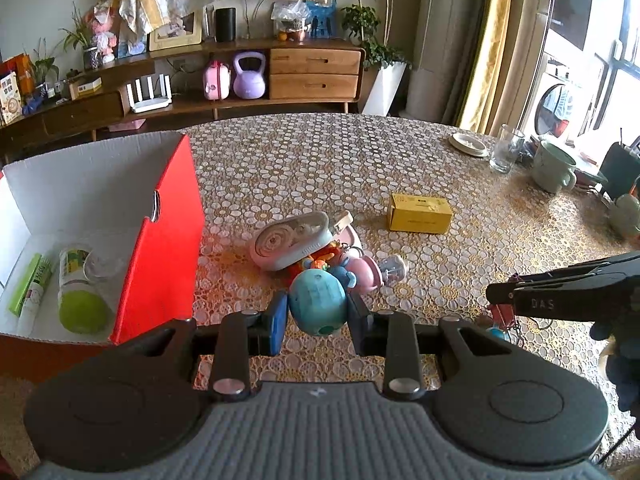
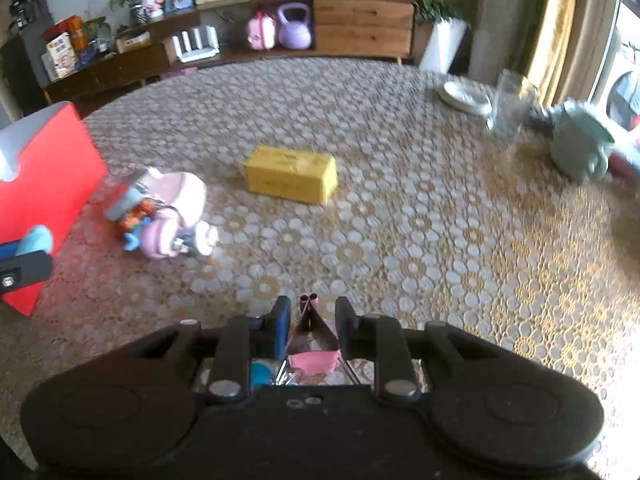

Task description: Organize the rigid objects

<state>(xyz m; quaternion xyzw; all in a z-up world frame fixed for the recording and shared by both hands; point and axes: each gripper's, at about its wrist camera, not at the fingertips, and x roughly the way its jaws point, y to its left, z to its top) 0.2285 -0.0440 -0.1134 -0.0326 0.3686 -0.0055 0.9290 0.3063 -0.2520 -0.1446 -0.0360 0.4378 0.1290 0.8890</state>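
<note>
My left gripper (image 1: 318,312) is shut on a round teal toy (image 1: 318,300), held just above the table beside the red box (image 1: 168,248). That box has a white inside and holds a green tube (image 1: 30,284) and a green-capped bottle (image 1: 78,288). Behind the teal toy lies a toy pile (image 1: 320,252) with a pink-white case (image 1: 292,242) on it. My right gripper (image 2: 312,312) is shut on a pink binder clip (image 2: 314,356) low over the tablecloth. A yellow carton (image 2: 291,174) lies mid-table. In the left wrist view, the right gripper (image 1: 496,296) reaches in from the right.
A patterned cloth covers the round table (image 1: 360,160). At its far right stand a glass (image 1: 506,154), a pale green mug (image 1: 554,168) and a small plate (image 1: 468,144). Behind the table runs a wooden sideboard (image 1: 312,68) with clutter.
</note>
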